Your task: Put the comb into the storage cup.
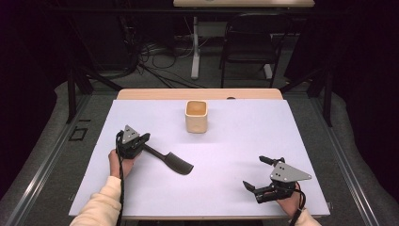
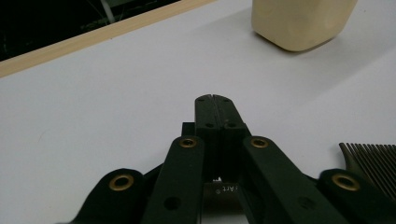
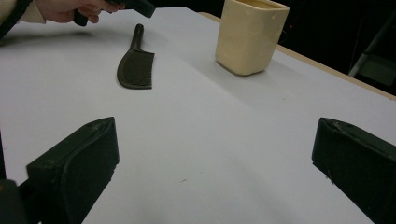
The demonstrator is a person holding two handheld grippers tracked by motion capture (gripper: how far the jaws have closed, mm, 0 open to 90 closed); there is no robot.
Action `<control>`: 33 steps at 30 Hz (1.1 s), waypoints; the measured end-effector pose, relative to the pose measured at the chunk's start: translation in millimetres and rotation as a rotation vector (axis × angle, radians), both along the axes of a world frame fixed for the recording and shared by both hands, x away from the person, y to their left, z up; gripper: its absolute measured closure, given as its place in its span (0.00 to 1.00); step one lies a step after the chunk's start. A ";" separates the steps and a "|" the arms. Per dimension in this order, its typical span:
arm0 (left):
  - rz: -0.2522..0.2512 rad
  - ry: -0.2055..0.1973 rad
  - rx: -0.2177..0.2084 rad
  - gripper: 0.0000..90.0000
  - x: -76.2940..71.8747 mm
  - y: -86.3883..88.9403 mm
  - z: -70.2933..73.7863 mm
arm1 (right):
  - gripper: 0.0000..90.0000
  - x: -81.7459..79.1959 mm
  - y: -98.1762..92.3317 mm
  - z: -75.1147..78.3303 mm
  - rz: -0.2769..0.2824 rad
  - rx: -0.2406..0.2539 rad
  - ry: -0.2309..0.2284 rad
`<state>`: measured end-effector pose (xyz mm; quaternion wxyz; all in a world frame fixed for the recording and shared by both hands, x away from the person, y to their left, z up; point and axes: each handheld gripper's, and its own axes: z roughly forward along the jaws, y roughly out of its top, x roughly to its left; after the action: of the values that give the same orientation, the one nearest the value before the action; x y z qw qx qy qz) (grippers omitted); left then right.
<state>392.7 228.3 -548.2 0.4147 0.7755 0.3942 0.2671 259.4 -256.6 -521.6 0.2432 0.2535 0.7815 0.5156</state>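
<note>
A black comb [image 1: 176, 162] with a long handle lies flat on the white table [image 1: 235, 141], left of centre. My left gripper [image 1: 145, 138] sits over the handle's end, its jaws pressed together with nothing between them [image 2: 215, 100]. The comb's teeth [image 2: 371, 161] show to its right, and the handle passes under the gripper's linkage. A cream, square-sided cup [image 1: 196, 116] stands upright at the back middle, seen close ahead [image 2: 299, 23]. My right gripper [image 1: 254, 172] rests near the front right, wide open and empty [image 3: 215, 154]. It faces the comb [image 3: 136, 67] and the cup [image 3: 250, 37].
The table's wooden back edge [image 1: 200, 94] runs behind the cup. A black chair [image 1: 249, 42] and floor cables [image 1: 160, 61] lie beyond the table. Bare white surface lies between the two grippers.
</note>
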 end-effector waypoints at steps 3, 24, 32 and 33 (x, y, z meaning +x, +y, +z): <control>0.004 0.012 0.007 1.00 1.1 0.5 -1.5 | 0.00 0.0 0.0 0.0 0.000 0.000 0.000; 0.026 0.056 0.048 1.00 9.5 3.6 -10.6 | 0.00 0.2 0.0 -0.2 0.000 -0.001 0.001; 0.021 0.072 0.054 1.00 9.8 2.9 -11.2 | 0.00 0.1 0.3 -0.4 0.000 -0.003 0.005; 0.023 0.075 0.053 1.00 9.8 2.5 -11.5 | 0.00 0.1 0.3 -0.4 0.000 -0.003 0.005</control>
<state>402.5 230.8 -559.7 0.3757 0.7912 0.4109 0.2530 259.5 -256.3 -522.0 0.2417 0.2543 0.7828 0.5139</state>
